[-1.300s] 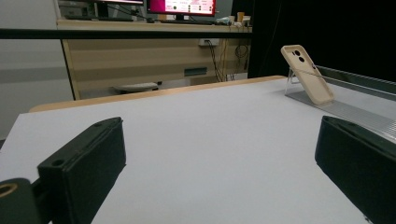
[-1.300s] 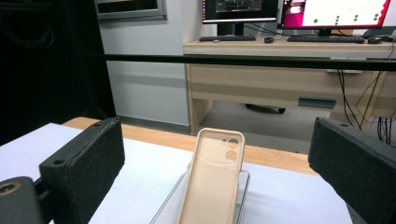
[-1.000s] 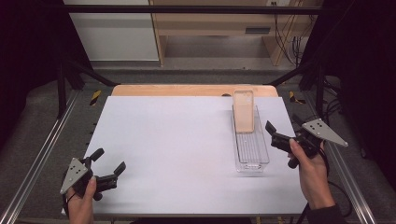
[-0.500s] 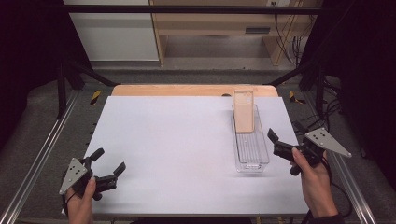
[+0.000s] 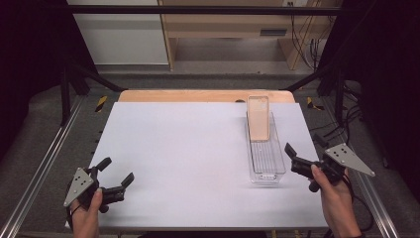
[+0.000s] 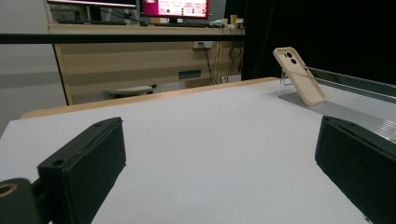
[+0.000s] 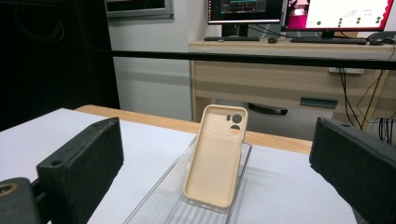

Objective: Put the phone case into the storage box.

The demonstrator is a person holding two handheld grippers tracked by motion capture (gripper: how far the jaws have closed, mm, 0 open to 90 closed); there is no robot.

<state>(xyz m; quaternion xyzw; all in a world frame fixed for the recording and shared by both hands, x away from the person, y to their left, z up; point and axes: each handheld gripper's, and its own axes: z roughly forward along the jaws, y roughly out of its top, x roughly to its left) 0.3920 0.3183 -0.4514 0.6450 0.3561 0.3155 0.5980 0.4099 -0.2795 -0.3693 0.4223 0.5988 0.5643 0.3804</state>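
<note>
A beige phone case (image 5: 258, 119) stands on end, leaning at the far end of a clear plastic tray (image 5: 266, 163) on the right side of the white table (image 5: 188, 148). My right gripper (image 5: 301, 143) is open just right of the tray's near end and holds nothing. In the right gripper view the case (image 7: 217, 158) shows its hollow inside, upright in the tray (image 7: 159, 205), framed by the open gripper (image 7: 218, 135). My left gripper (image 5: 118, 169) is open and holds nothing at the near left corner. Its own view has the case (image 6: 299, 77) far off to the right.
A wooden strip (image 5: 198, 95) runs along the table's far edge. Metal rails (image 5: 44, 158) flank both sides. A black bar (image 5: 208, 9) crosses overhead at the back. A desk with monitors (image 7: 299, 14) stands beyond the table.
My right gripper has drawn back a little toward the near edge, still open beside the tray. The left gripper and the case have not moved.
</note>
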